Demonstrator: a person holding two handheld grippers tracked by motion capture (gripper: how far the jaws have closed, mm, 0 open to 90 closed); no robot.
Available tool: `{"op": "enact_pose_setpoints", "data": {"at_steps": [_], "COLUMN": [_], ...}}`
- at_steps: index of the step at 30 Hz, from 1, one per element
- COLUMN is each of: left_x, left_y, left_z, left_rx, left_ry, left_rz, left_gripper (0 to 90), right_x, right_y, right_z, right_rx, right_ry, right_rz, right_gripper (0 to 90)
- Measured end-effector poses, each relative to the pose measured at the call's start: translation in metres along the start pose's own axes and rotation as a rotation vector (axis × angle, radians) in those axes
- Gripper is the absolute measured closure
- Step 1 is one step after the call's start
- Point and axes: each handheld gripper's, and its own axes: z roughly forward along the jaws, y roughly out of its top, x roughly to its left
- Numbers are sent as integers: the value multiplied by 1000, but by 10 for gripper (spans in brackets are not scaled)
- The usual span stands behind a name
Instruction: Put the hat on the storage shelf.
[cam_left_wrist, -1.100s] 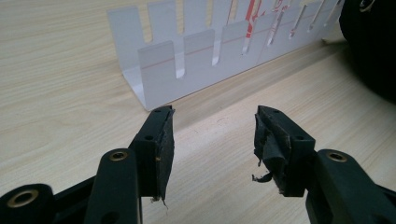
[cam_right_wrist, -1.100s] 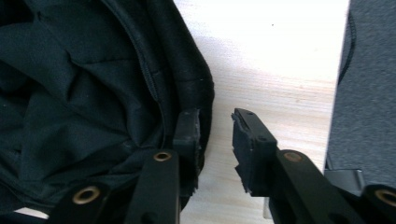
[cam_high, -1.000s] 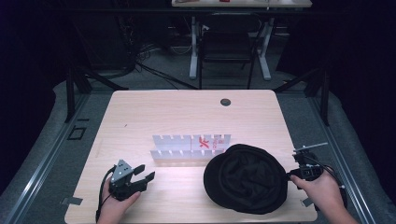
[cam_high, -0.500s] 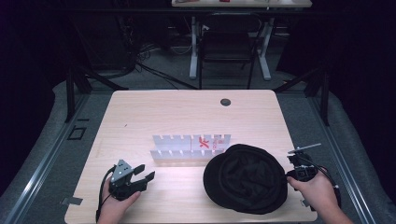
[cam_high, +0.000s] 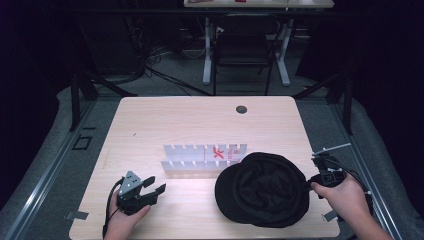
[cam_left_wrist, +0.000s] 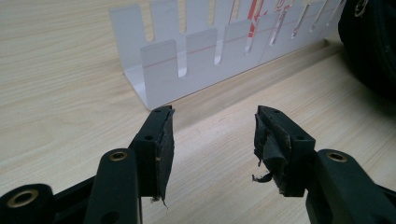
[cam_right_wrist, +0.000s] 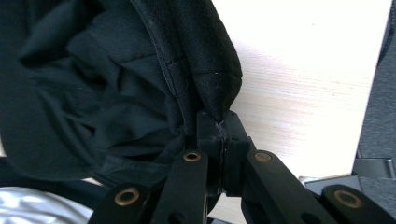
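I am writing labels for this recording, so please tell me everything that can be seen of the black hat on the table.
The black hat is a soft, round cap that looks like fleece or knit cloth. It lies upside down on the table, near its front right, with the opening upward and a folded lining and seam visible inside. Its far edge is close to the white slotted rack; whether they touch is unclear. The right gripper is shut on its right rim. The left gripper is open, apart from it.
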Motion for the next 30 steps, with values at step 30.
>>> {"op": "enact_pose_setpoints", "data": {"at_steps": [30], "left_x": [-3], "left_y": [0], "left_z": [2], "left_rx": [10], "left_ry": [-6], "left_rz": [8], "left_gripper": [476], "right_x": [64], "right_y": [25], "right_z": [-84], "right_rx": [-19], "right_ry": [120], "right_rz": [-96], "right_gripper": [894]}}
